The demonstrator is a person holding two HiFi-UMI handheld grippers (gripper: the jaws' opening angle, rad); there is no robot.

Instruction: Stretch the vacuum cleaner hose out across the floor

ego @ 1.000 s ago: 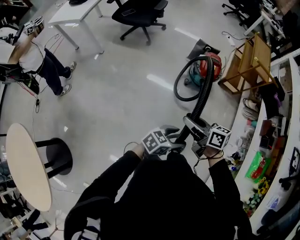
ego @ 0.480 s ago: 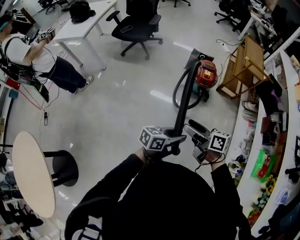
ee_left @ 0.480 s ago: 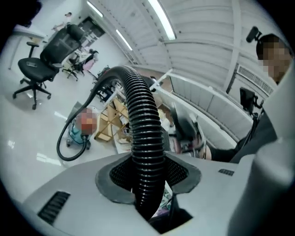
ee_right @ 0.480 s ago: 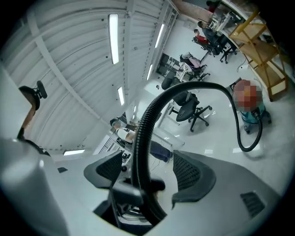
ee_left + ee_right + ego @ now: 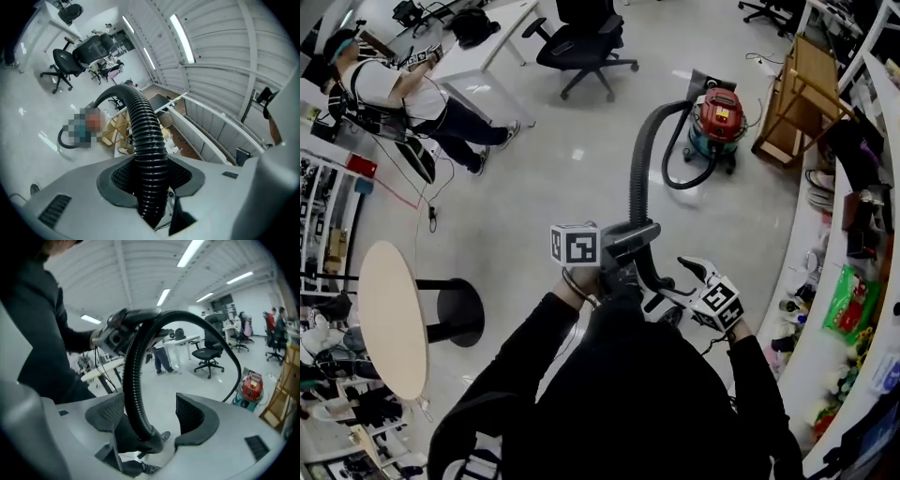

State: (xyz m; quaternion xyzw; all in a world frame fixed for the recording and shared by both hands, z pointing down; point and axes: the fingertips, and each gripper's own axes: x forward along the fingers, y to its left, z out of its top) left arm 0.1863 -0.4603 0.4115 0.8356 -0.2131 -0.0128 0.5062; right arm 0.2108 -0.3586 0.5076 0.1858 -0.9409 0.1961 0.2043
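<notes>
The red vacuum cleaner [image 5: 719,117] stands on the floor at the far right. Its black ribbed hose [image 5: 637,169] arcs up from it to my left gripper [image 5: 639,234]. In the left gripper view the left gripper [image 5: 151,176] has just been closing and is shut on the hose [image 5: 145,136], both pads pressed to its ribs. Past that grip the hose curves down to my right gripper [image 5: 670,286]. Its jaws have just been opening. In the right gripper view the hose [image 5: 132,376] and its end cuff pass between the pads of the right gripper [image 5: 152,416] with a gap beside them.
A black office chair [image 5: 581,42] and a white desk [image 5: 483,52] stand at the back. Another person [image 5: 403,84] stands at the far left. A round table [image 5: 389,319] is at my left. A wooden rack [image 5: 802,89] and a cluttered counter [image 5: 853,309] line the right side.
My right gripper let go of the hose and drew back down toward its end. My left gripper closed on the hose and lifted it, so the hose now arches higher.
</notes>
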